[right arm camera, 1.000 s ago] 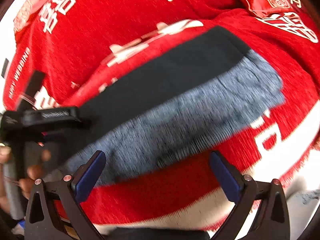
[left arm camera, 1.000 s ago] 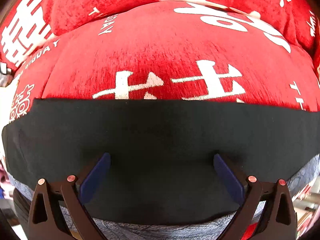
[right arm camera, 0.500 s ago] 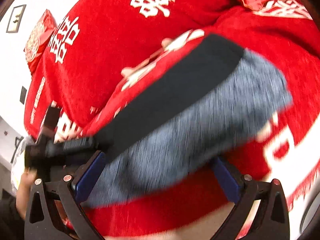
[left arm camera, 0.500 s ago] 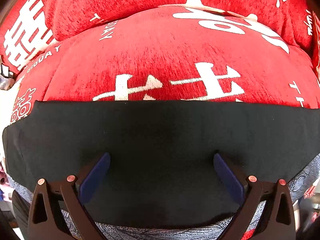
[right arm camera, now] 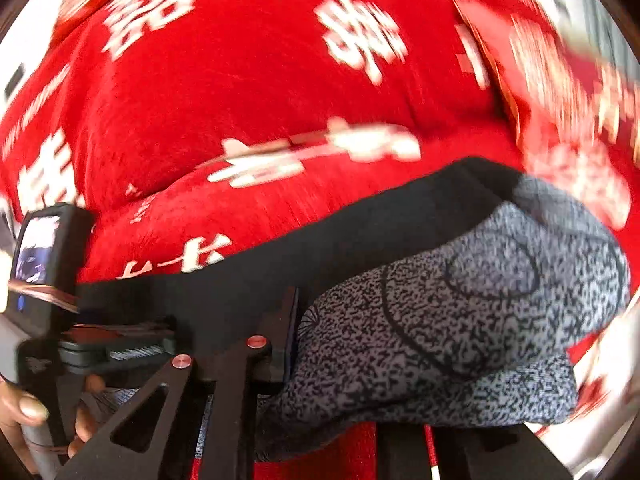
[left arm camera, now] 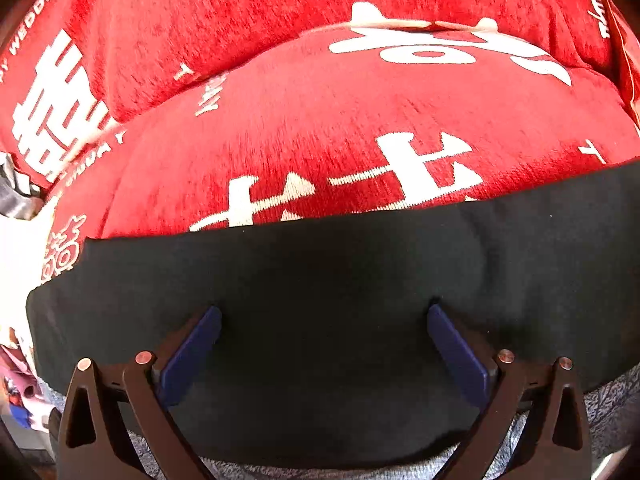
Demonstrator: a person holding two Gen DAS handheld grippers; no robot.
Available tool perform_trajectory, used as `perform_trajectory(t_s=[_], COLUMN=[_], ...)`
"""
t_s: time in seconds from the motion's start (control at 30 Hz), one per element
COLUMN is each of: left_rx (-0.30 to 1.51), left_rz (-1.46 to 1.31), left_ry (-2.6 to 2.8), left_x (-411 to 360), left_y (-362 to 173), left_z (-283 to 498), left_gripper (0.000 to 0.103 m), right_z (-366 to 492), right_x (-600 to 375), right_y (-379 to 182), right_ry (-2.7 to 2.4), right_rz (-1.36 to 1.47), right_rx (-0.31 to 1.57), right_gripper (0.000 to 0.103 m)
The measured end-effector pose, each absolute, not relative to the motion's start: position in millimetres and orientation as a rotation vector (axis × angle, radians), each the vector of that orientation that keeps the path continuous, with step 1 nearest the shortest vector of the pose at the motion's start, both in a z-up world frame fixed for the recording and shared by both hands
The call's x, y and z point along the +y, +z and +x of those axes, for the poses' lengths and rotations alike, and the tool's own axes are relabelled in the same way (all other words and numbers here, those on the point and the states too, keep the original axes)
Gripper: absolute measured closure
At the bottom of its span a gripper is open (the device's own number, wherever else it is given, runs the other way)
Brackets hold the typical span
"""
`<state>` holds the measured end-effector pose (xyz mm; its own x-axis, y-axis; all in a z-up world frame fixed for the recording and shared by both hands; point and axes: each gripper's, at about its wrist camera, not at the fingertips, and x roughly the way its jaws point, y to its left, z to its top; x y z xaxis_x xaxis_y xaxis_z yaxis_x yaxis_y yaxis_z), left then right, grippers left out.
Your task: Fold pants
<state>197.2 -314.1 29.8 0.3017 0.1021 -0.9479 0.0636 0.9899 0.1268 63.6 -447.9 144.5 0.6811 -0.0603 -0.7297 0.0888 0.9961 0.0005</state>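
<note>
The pants lie on a red sofa cover: a black part [left arm camera: 320, 272] with grey speckled fabric [left arm camera: 612, 400] along its near edge. My left gripper [left arm camera: 324, 320] stands open, its blue pads [left arm camera: 192, 344] spread wide over the black part with no fold pinched between them. In the right wrist view my right gripper [right arm camera: 308, 312] is closing its jaws on the grey speckled fabric [right arm camera: 460, 320]. That fabric bunches up and drapes over the right finger, hiding it. The black part [right arm camera: 360, 232] runs behind it.
The red cover [left arm camera: 320, 100] with white characters spans seat and backrest. A red patterned cushion [right arm camera: 560, 80] sits at the upper right, blurred. At the left of the right wrist view a person's hand [right arm camera: 20, 408] holds the other gripper's body [right arm camera: 48, 264].
My right gripper went from wide open above the pants to nearly closed on the grey fabric, rolling and rising with it. My left gripper stays open on the black part, the view tilted slightly.
</note>
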Motion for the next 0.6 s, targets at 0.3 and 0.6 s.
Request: perform_trajectory(t_s=[0.3, 0.6], left_rx=[1.394, 1.369], left_rz=[-0.184, -0.369], left_ry=[-0.043, 0.013], left_x=[-181, -65], left_y=[56, 65], left_z=[200, 180], left_gripper=[0.000, 0.000], right_z=[65, 58], right_x=[-364, -245], right_y=[182, 161], right_ry=[0.011, 0.198], right_rz=[-0.188, -0.352], right_rx=[0.840, 0.901], right_gripper=[0.086, 0.086])
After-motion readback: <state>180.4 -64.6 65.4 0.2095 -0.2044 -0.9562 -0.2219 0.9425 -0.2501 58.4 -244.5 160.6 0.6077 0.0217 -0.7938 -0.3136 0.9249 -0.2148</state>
